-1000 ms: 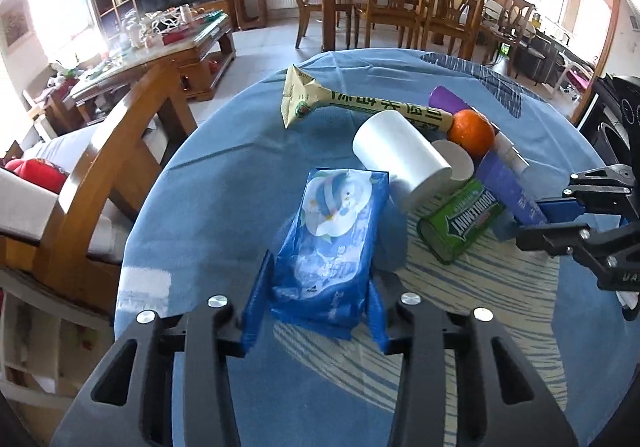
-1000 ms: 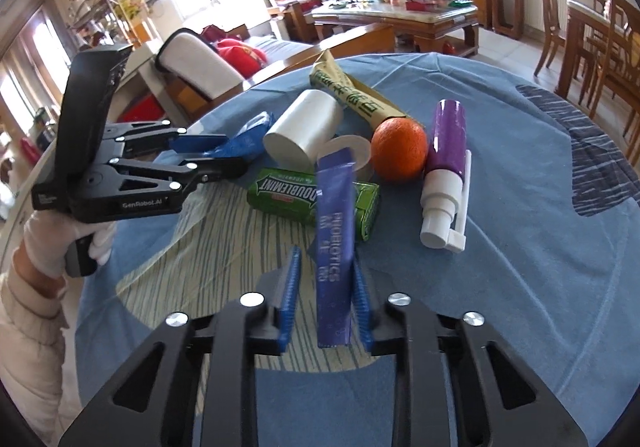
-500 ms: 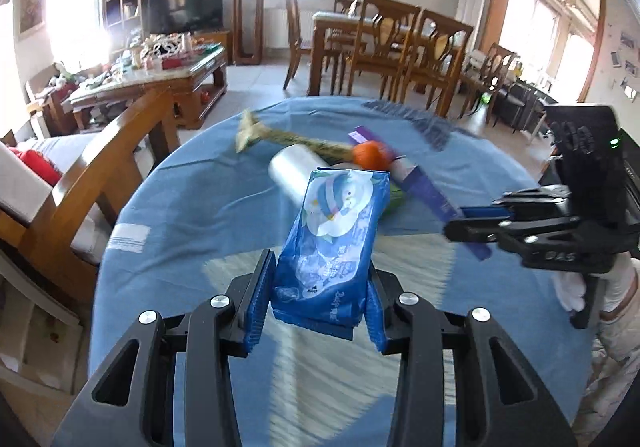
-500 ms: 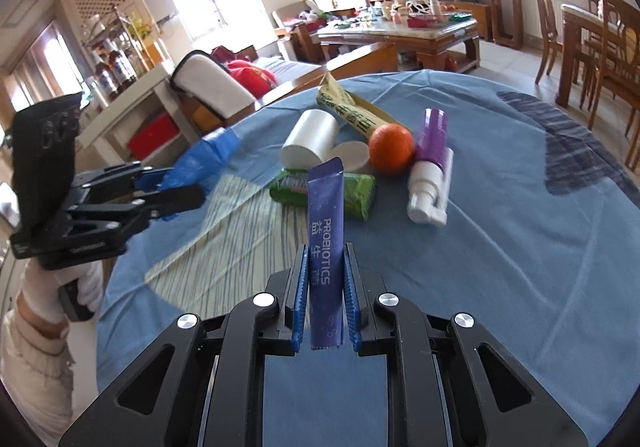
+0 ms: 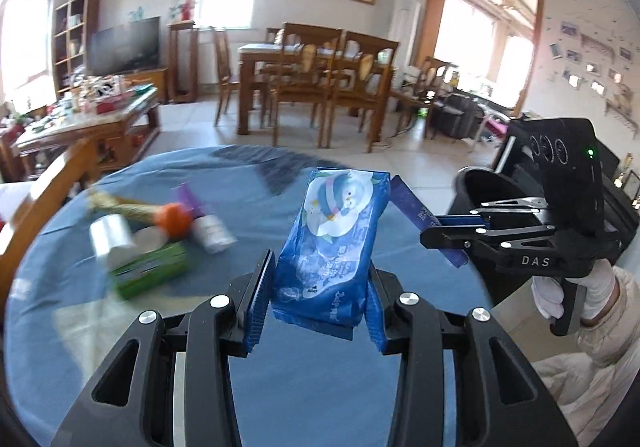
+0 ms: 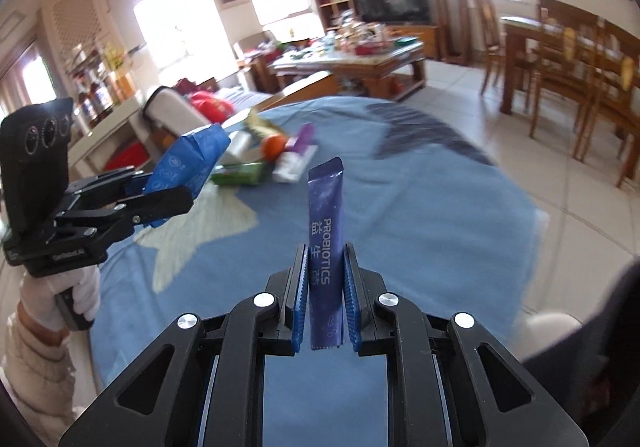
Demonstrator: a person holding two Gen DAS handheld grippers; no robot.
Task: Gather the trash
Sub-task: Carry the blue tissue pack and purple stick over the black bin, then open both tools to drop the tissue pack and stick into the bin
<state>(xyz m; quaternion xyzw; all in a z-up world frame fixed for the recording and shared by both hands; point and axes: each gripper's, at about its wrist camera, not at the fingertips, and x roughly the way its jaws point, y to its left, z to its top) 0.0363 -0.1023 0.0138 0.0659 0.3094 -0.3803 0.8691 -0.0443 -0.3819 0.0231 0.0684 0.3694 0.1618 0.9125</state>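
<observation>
Above table, 2 grippers carry 1 blue pack, 1 sachet.

Your left tongs clamp a blue tissue pack by its lower end, the pack standing upright above the blue surface. To the right, your right tongs pinch a dark blue sachet, in front of a black bin past the surface's edge. Off to the left lie a white roll, a green gum pack, an orange and a spray bottle, all blurred.
</observation>
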